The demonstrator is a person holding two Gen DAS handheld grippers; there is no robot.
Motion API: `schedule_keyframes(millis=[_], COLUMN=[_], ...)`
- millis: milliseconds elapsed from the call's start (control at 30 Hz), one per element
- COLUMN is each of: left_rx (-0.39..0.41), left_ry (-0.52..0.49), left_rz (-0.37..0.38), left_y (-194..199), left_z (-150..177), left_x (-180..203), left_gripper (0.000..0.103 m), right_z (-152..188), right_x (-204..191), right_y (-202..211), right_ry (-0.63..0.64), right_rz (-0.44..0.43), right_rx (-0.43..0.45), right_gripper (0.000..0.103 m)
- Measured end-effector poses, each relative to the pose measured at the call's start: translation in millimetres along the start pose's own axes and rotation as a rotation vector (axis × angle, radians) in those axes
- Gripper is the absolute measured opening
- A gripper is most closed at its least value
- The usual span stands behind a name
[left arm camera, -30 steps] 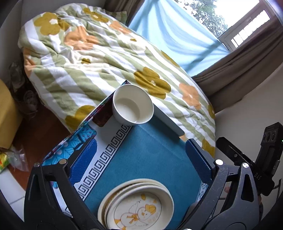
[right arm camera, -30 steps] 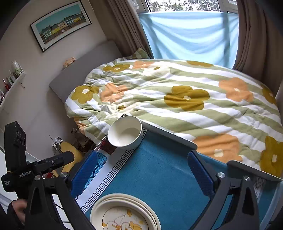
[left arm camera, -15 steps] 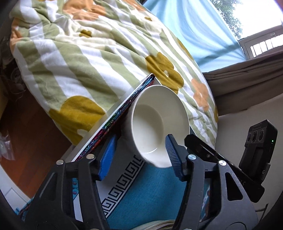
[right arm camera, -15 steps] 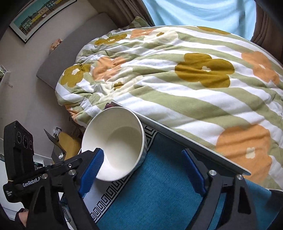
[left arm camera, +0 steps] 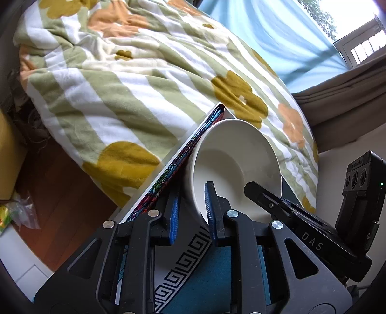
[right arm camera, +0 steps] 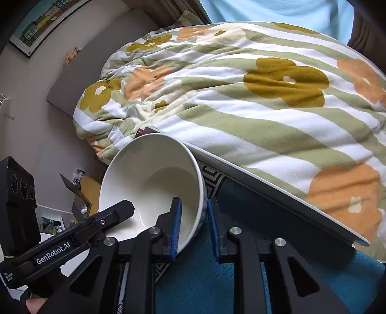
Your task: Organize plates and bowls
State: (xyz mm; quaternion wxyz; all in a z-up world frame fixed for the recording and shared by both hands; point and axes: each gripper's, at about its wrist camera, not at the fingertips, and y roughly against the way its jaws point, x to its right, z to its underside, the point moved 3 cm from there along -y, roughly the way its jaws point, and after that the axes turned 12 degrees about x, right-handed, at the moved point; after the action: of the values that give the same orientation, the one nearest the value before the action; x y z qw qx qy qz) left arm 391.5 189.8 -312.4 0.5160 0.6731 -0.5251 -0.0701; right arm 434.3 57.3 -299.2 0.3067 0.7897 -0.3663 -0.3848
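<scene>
Bedroom surroundings behind a cloth-covered desk

A flowered quilt [right arm camera: 253, 101] in green and white stripes, with mustard and orange blooms, lies heaped on the bed just beyond the desk [right arm camera: 277, 193]. A teal cloth [right arm camera: 241, 277] with a black-and-white key-pattern border [left arm camera: 185, 263] covers the desk. A pale blue curtain [left arm camera: 277, 41] hangs at the window beside brown drapes [left arm camera: 345, 96]. A framed picture of coloured houses [right arm camera: 48, 21] hangs on the wall, and wooden floor [left arm camera: 55, 193] shows below the quilt.
</scene>
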Motion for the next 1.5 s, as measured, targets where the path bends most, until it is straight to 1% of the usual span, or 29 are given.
schedule_keyframes(millis=[100, 200, 400, 533, 700, 933, 1100, 1333, 1500], left_rx=[0.008, 0.018, 0.05, 0.073, 0.102, 0.101, 0.087, 0.033, -0.034], left_ry=[-0.041, -0.052, -0.101, -0.148, -0.207, -0.298, -0.348, -0.39, -0.434], left_rz=[-0.016, -0.012, -0.002, 0.014, 0.051, 0.118, 0.173, 0.236, 0.264], left_y=[2.3, 7.4, 33.8, 65.0, 114.8, 174.1, 205.6, 230.3, 231.1], left_z=[2.4, 4.5, 7.9, 16.5, 40.5, 100.7, 156.8, 241.2, 294.2], left_x=[3.6, 4.3, 19.9, 41.9, 79.9, 143.3, 186.3, 235.6, 264.6], left_gripper=[0.018, 0.018, 0.018, 0.018, 0.018, 0.018, 0.018, 0.018, 0.018], right_z=[1.3, 3.9, 9.1, 14.3, 29.2, 65.7, 102.7, 165.2, 207.5], right_x=[-1.3, -1.9, -5.5, -7.2, -7.8, 9.5, 31.5, 72.5, 104.6], right_y=[2.3, 5.5, 27.7, 62.3, 124.7, 224.8, 288.9, 359.3, 395.6], right_ry=[0.008, 0.013, 0.015, 0.001, -0.012, -0.037, -0.068, -0.115, -0.162], right_rz=[0.005, 0.009, 0.005, 0.001, 0.01, 0.069, 0.12, 0.189, 0.238], right_rx=[0.013, 0.029, 0.072, 0.12, 0.186, 0.27, 0.314, 0.338, 0.332], right_gripper=[0.019, 0.019, 0.019, 0.019, 0.019, 0.019, 0.019, 0.019, 0.019])
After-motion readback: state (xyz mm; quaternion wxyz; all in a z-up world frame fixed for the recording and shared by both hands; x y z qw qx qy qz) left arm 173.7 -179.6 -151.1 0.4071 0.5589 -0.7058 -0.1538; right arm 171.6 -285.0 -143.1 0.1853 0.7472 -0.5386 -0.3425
